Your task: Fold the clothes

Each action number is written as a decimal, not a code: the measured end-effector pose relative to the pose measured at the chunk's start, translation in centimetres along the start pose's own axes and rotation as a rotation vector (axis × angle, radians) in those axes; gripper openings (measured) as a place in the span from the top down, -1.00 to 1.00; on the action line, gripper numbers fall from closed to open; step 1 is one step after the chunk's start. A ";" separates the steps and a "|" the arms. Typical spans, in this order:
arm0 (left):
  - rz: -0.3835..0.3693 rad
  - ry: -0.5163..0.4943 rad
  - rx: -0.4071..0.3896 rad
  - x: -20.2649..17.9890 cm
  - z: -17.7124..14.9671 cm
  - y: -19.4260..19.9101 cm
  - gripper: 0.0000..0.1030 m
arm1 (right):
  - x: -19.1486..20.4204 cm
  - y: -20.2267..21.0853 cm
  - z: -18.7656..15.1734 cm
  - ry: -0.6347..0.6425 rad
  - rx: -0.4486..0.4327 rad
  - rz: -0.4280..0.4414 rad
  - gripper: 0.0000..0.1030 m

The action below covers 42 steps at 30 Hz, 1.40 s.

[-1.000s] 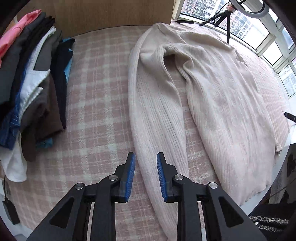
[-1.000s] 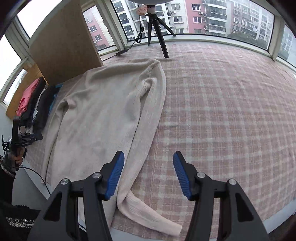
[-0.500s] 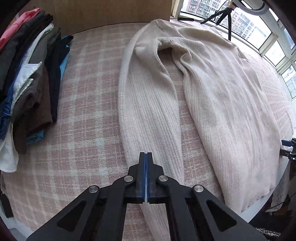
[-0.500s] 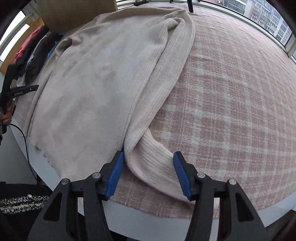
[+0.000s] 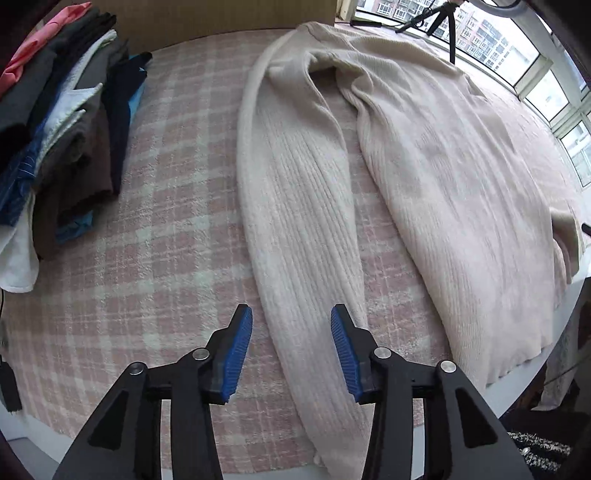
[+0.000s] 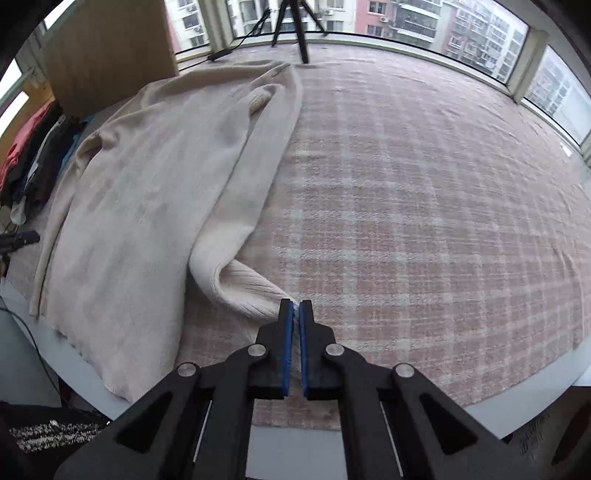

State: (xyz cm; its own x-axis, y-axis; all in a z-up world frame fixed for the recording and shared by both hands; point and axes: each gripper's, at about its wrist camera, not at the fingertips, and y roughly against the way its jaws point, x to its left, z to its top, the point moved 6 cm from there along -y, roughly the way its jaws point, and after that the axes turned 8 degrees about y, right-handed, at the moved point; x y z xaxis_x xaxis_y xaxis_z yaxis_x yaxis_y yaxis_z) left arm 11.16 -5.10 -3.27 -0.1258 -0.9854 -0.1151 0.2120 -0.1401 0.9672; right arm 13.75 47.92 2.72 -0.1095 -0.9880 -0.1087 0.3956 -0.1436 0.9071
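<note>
A cream ribbed sweater (image 5: 454,177) lies spread on a pink plaid cloth (image 5: 155,258). In the left wrist view its long left sleeve (image 5: 303,229) runs down between the fingers of my left gripper (image 5: 291,347), which is open astride the sleeve near the cuff. In the right wrist view the sweater body (image 6: 140,199) lies at the left and my right gripper (image 6: 295,314) is shut on the end of the right sleeve (image 6: 247,288), which is bent and lifted off the cloth.
A stack of folded clothes (image 5: 55,147) sits at the far left, also in the right wrist view (image 6: 33,162). A wooden board (image 6: 107,51) stands behind it. A tripod (image 6: 291,26) stands by the windows. The table's front edge (image 6: 480,402) is close.
My left gripper, shut half a second ago, has opened around the left sleeve. My right gripper has shut on the right sleeve's end and pulled back, lifting it.
</note>
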 end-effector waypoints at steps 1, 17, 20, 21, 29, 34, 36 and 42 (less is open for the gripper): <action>0.011 -0.007 -0.016 -0.5 -0.3 0.0 0.10 | -2.8 0.8 0.3 -0.066 -0.015 -0.138 0.91; 0.147 0.047 -0.213 1.4 -1.7 6.3 0.90 | 8.8 -2.9 -0.7 0.282 0.050 -0.021 -0.05; 0.313 0.144 -0.227 7.2 -0.4 7.5 0.71 | 8.2 -3.9 -0.8 0.315 0.075 -0.026 -0.06; 0.343 0.176 -0.219 9.2 0.1 7.6 0.66 | 8.3 -4.2 -0.8 0.329 0.078 -0.028 -0.06; 0.076 0.096 -0.228 4.8 -0.9 9.1 0.58 | 6.5 -2.0 0.2 0.201 0.028 0.028 0.93; -0.044 -0.021 -0.146 -2.4 -1.2 6.4 0.57 | -1.3 2.7 1.1 -0.056 -0.020 -0.253 0.84; -0.049 -0.067 -0.134 -4.4 -1.6 5.9 0.57 | -1.6 4.0 0.8 -0.081 -0.036 -0.227 0.19; -0.101 -0.114 -0.105 -6.8 -1.8 5.5 0.57 | 12.5 0.9 -2.4 -0.016 0.116 0.257 0.07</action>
State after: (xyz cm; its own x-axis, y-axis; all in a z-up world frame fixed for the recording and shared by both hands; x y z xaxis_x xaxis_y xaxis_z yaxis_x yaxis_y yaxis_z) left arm 14.96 0.62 2.38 -0.2590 -0.9493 -0.1781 0.2923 -0.2528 0.9223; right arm 14.88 35.36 1.19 -0.0339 -0.9900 0.1368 0.3056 0.1200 0.9446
